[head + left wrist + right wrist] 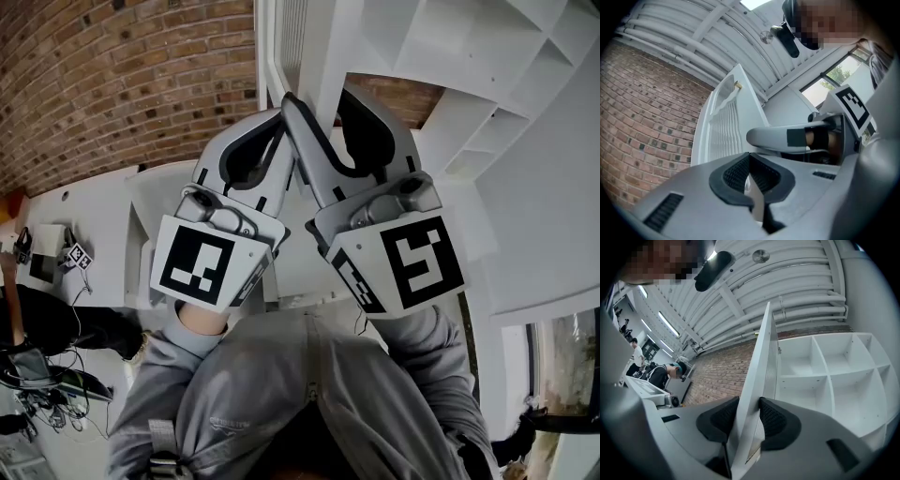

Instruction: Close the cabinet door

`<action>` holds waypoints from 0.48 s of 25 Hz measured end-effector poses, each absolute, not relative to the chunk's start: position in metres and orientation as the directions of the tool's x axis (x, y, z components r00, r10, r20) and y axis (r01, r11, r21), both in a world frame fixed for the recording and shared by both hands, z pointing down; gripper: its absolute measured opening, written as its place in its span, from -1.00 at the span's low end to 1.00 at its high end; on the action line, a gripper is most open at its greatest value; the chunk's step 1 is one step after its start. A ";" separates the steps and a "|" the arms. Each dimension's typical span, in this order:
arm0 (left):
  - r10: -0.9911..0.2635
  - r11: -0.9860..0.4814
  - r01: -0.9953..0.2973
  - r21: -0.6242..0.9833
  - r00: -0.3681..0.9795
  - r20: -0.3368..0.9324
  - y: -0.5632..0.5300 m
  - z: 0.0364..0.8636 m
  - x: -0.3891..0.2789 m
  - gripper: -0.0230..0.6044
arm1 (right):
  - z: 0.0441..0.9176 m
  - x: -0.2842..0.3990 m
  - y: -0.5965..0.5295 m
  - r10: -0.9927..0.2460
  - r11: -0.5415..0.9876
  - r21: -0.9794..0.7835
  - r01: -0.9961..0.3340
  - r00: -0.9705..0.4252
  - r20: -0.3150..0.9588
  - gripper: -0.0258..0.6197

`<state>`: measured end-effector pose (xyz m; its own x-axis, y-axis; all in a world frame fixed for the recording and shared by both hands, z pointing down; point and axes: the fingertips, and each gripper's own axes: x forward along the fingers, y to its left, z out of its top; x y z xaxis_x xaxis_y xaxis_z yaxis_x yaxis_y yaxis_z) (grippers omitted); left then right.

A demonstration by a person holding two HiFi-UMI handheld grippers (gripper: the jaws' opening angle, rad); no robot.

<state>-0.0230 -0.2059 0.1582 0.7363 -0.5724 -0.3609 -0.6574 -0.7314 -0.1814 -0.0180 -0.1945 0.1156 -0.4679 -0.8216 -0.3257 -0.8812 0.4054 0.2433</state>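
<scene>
Status: grip is on, swing not started. Left of the cabinet door [761,362], the left gripper [749,159] has its jaws together on nothing, looks like a spare. The door stands wide open, edge-on to the camera. The right gripper [749,416] straddles the door's free edge, pads [776,420] pressed on both faces. Right of the door, the cabinet [829,376] is fully exposed, so by my read the whole closing swing is left.

Materials: rough red brick wall [642,122] left of the door. Door is a thin white painted panel with a louvred face and a small brassy knob [738,85]. Pads are black ribbed rubber, gripper shells smooth grey plastic. Cabinet is white flat board in square cubbies.
</scene>
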 end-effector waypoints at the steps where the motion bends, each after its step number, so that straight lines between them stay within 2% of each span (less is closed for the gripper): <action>1: -0.567 -0.736 -0.652 -0.181 0.741 -0.360 -0.206 0.158 -0.021 -0.91 | 0.115 -0.015 -0.194 -0.825 0.400 0.242 -0.884 -0.462 -0.326 -0.44; 12: -0.510 -0.792 -0.589 -0.162 0.783 -0.356 -0.214 0.162 0.001 -0.91 | 0.116 0.031 -0.199 -0.877 0.306 0.213 -0.928 -0.362 -0.315 -0.58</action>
<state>0.0010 -0.2137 0.1616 0.7834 -0.5096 -0.3558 -0.5888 -0.7919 -0.1622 0.0308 -0.1992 0.1158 -0.3620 -0.8773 -0.3151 -0.9278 0.3064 0.2128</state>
